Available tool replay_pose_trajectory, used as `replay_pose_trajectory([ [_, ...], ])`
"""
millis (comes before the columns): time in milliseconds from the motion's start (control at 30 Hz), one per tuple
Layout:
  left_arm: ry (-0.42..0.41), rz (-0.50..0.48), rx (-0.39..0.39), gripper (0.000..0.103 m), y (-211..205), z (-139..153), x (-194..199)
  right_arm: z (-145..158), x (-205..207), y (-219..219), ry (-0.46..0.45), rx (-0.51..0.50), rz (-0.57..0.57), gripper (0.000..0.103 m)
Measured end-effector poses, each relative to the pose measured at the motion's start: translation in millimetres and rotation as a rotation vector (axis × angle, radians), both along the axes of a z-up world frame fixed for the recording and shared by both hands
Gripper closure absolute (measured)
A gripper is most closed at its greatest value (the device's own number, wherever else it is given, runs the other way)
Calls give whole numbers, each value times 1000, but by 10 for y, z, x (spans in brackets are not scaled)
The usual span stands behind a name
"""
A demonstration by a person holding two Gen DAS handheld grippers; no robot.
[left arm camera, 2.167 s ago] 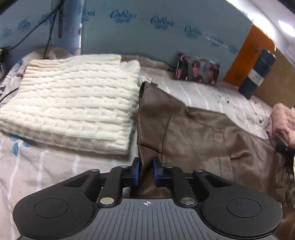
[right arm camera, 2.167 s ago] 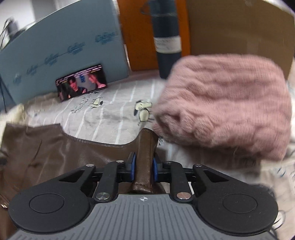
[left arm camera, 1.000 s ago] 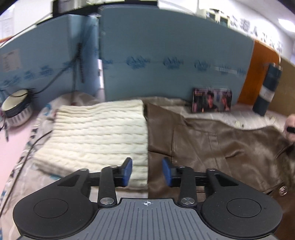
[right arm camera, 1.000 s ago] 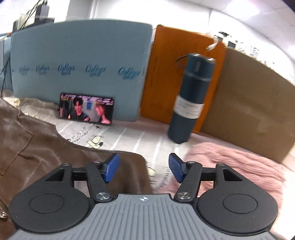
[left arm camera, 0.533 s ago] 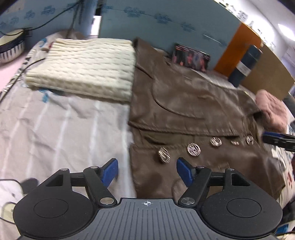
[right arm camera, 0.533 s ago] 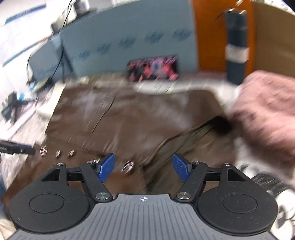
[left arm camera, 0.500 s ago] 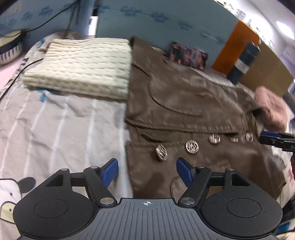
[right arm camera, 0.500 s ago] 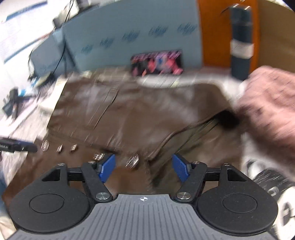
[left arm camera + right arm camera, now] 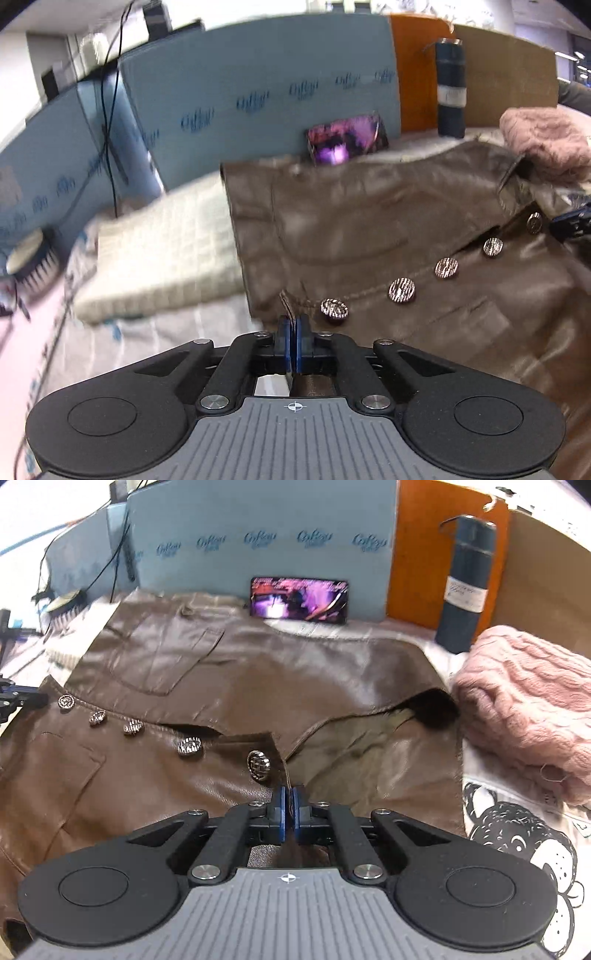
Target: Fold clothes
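Observation:
A brown leather jacket [image 9: 388, 229] with a row of metal buttons [image 9: 402, 290] lies spread on the bed; it also shows in the right wrist view [image 9: 229, 672]. My left gripper [image 9: 294, 326] is shut on the jacket's near left edge. My right gripper [image 9: 289, 801] is shut on the jacket's front edge beside a button [image 9: 258, 763]. The right gripper also shows at the right edge of the left wrist view [image 9: 570, 223], and the left gripper at the left edge of the right wrist view [image 9: 18, 698].
A folded cream knit sweater [image 9: 162, 254] lies left of the jacket. A folded pink sweater [image 9: 528, 698] lies to the right. A phone [image 9: 299, 600] and a dark flask [image 9: 467, 587] stand against the back boards. The sheet [image 9: 517, 834] has cartoon prints.
Both grippers were open above the jacket half a second ago. Both have come down and shut on the jacket's near edge, left and right.

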State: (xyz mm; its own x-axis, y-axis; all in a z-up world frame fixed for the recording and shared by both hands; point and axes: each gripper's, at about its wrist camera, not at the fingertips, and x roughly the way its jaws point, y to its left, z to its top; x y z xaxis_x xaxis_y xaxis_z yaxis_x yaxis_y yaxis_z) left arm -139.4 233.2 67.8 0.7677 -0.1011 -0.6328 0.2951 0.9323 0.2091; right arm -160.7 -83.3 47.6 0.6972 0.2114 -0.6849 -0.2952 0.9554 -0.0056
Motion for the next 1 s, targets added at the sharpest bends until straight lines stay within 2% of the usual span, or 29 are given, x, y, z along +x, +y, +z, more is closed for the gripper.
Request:
replay_pose_trajectory([
  [100, 21, -37, 69, 101, -99, -79, 113, -25, -9, 12, 7, -20, -9, 99],
  [167, 83, -29, 48, 100, -62, -181, 186, -53, -9, 6, 27, -36, -15, 98],
  [200, 99, -23, 44, 93, -43, -225, 204, -67, -9, 3, 37, -44, -17, 98],
  [267, 105, -29, 56, 90, -23, -256, 194, -68, -33, -30, 37, -64, -27, 85],
  [333, 103, -31, 46, 81, 13, -199, 164, -25, -64, -105, 34, -66, -49, 71],
  [400, 82, -33, 33, 68, 65, -90, 97, 51, -137, -222, 24, -43, -59, 68],
  [433, 70, -48, 9, 64, 96, -20, 44, 94, -184, -279, 16, -43, -68, 58],
  [467, 59, -63, -15, 48, 126, 51, -8, 135, -241, -324, 7, -58, -71, 48],
  [500, 62, -97, -45, 26, 139, 124, -92, 174, -300, -363, -2, -77, -70, 46],
  [567, 68, -166, -105, 12, 164, 269, -259, 237, -424, -437, 2, -111, -48, 35],
  [667, 187, -388, -125, 11, 48, 366, -473, 316, -613, -502, 33, -156, 20, 23],
  [833, 373, -686, -32, 11, -203, 314, -705, 363, -870, -444, 140, -209, 187, 21],
  [900, 426, -721, -7, 11, -263, 232, -713, 335, -933, -364, 197, -240, 271, 21],
  [1000, 429, -713, 72, 11, -307, 102, -701, 214, -965, -240, 221, -312, 325, 21],
])
